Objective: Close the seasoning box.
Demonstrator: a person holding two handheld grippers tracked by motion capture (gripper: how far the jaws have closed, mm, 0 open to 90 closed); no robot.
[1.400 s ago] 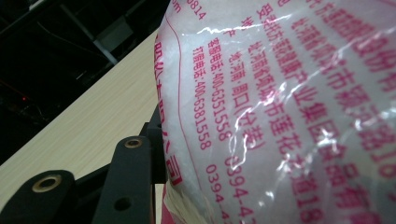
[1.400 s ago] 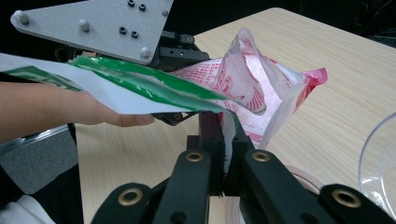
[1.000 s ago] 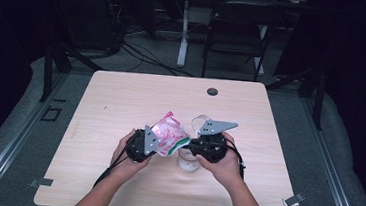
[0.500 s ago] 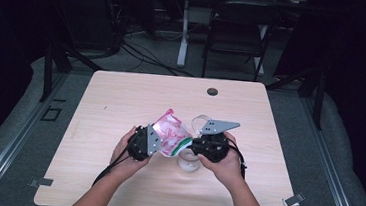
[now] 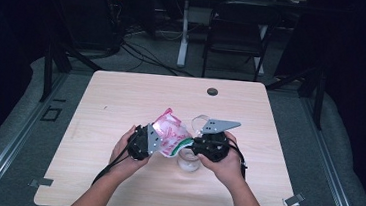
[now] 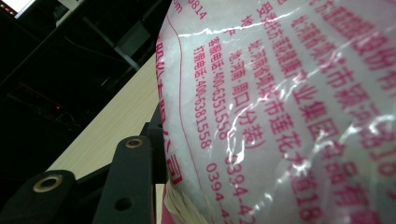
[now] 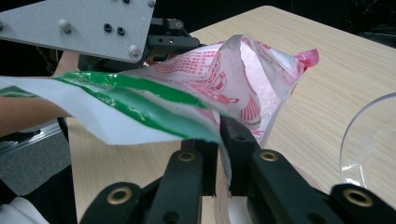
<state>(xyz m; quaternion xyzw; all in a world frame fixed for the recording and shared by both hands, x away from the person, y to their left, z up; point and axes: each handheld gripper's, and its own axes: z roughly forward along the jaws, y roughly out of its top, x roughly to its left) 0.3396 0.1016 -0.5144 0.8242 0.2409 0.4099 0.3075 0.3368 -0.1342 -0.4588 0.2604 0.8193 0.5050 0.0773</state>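
A plastic bag [image 5: 169, 133], white with pink print and a green strip, is held tilted above a clear cup [image 5: 189, 162] on the table. My left gripper [image 5: 158, 141] is shut on the bag's body; in the left gripper view the bag [image 6: 280, 116] presses against one of the black fingers [image 6: 133, 177] and hides the other. My right gripper [image 5: 187, 144] is at the bag's green-striped mouth. In the right gripper view its jaws [image 7: 219, 142] have just been opening and stand slightly apart, with the bag's [image 7: 224, 79] film loose between them.
The wooden table [image 5: 121, 97] has a black round grommet [image 5: 212, 91] near its far edge. A clear curved rim [image 7: 369, 140] sits just beyond my right gripper. A chair [image 5: 237, 32] and cables lie past the table. The left gripper's grey plate [image 7: 79, 23] is close to the right jaws.
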